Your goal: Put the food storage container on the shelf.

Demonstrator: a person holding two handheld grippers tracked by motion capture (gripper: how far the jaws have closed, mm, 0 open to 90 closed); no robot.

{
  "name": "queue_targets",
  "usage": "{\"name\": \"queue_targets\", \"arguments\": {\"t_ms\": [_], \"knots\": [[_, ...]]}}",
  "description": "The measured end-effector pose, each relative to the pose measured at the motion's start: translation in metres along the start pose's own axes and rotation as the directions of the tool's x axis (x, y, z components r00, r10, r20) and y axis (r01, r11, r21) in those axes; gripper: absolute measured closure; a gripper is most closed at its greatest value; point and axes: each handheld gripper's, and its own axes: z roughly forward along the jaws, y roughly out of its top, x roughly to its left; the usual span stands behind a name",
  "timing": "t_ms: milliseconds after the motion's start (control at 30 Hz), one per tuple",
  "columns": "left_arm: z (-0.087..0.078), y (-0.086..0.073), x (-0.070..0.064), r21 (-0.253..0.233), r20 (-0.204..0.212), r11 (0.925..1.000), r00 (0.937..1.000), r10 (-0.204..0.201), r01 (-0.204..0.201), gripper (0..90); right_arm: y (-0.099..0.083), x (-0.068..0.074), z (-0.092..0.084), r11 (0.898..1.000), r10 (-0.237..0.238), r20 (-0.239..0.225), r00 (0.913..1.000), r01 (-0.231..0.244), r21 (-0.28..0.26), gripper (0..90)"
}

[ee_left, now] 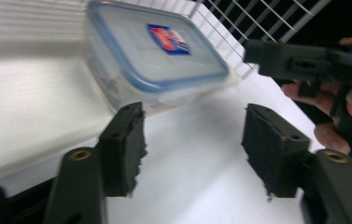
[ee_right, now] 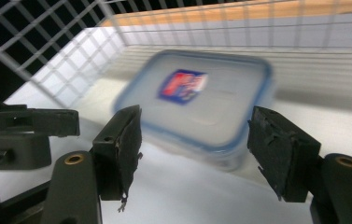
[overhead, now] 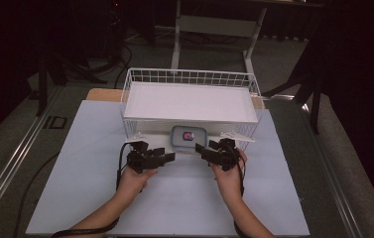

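From my remote seat I see two hands hold the left gripper [overhead: 167,156] and right gripper [overhead: 202,148] low over the table [overhead: 95,148], jaws apart, gripping nothing. Between and just beyond them sits the box [overhead: 189,137], blue-rimmed lid shut, red label on top. Directly behind it stands the white wire basket [overhead: 190,77].
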Motion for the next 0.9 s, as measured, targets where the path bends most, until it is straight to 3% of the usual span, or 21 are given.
{"name": "queue_targets", "arguments": {"t_ms": [100, 167, 200, 233, 267, 300, 333, 433, 500, 567, 633, 667, 700, 733, 900], "knots": [[-0.014, -0.003, -0.006, -0.012, 0.053, 0.9999, 0.9986, 0.005, -0.005, 31.5, -0.002, 0.009, -0.002, 1.000, -0.007, -0.033, 0.9994, 0.008, 0.008, 36.0], [-0.016, -0.004, -0.008, -0.011, 0.056, 0.9999, 0.9984, 0.004, -0.003, 27.3, -0.004, 0.013, -0.002, 1.000, -0.001, -0.048, 0.9988, 0.002, 0.013, 37.7], [-0.023, -0.008, -0.014, -0.006, 0.047, 0.9997, 0.9986, 0.025, -0.025, 27.3, -0.005, 0.015, -0.002, 1.000, -0.005, -0.055, 0.9985, 0.006, 0.019, 37.7], [-0.026, -0.010, -0.017, 0.001, 0.041, 0.9990, 0.9982, 0.044, -0.044, 21.7, -0.008, 0.020, 0.000, 0.999, -0.006, -0.069, 0.9976, 0.008, 0.036, 39.9], [-0.026, -0.010, -0.017, 0.001, 0.041, 0.9990, 0.9982, 0.044, -0.044, 18.3, -0.008, 0.020, 0.000, 0.999, -0.006, -0.069, 0.9976, 0.008, 0.036, 39.9], [-0.032, -0.017, -0.022, 0.002, 0.027, 0.9967, 0.9963, 0.081, -0.081, 16.5, -0.012, 0.024, 0.002, 0.998, 0.011, -0.098, 0.9952, -0.005, 0.062, 41.1], [-0.032, -0.017, -0.022, 0.002, 0.027, 0.9967, 0.9963, 0.081, -0.081, 15.7, -0.013, 0.025, 0.002, 0.998, 0.013, -0.098, 0.9951, -0.007, 0.063, 41.6], [-0.044, -0.027, -0.026, 0.005, 0.065, 0.9958, 0.9938, 0.091, -0.092, 11.1, -0.015, 0.028, 0.005, 0.997, 0.012, -0.096, 0.9953, -0.005, 0.072, 43.8], [-0.049, -0.032, -0.029, -0.006, 0.059, 0.9940, 0.9922, 0.109, -0.109, 2.4, -0.016, 0.029, 0.007, 0.997, -0.001, -0.087, 0.9962, 0.008, 0.082, 51.0], [-0.053, -0.037, -0.032, -0.015, 0.054, 0.9918, 0.9904, 0.127, -0.127, 2.5, -0.018, 0.031, 0.009, 0.996, -0.015, -0.080, 0.9967, 0.022, 0.087, 56.0], [-0.056, -0.043, -0.032, -0.029, 0.048, 0.9916, 0.9907, 0.127, -0.126, 2.4, -0.021, 0.032, 0.011, 0.995, -0.021, -0.077, 0.9968, 0.029, 0.094, 66.9], [-0.056, -0.043, -0.032, -0.029, 0.048, 0.9916, 0.9907, 0.127, -0.126, 2.5, -0.021, 0.032, 0.011, 0.995, -0.021, -0.077, 0.9968, 0.029, 0.094, 66.9], [-0.057, -0.049, -0.032, -0.029, 0.029, 0.9874, 0.9873, 0.156, -0.155, 2.4, -0.024, 0.033, 0.013, 0.994, -0.021, -0.084, 0.9963, 0.030, 0.105, 85.2], [-0.057, -0.051, -0.032, -0.024, 0.024, 0.9857, 0.9856, 0.167, -0.167, 2.4, -0.026, 0.034, 0.015, 0.993, -0.028, -0.069, 0.9972, 0.036, 0.116, 89.9], [-0.052, -0.059, -0.030, -0.007, 0.015, 0.9825, 0.9824, 0.186, -0.186, 2.5, -0.031, 0.035, 0.025, 0.988, -0.032, -0.045, 0.9985, 0.038, 0.149, 90.0]]}}
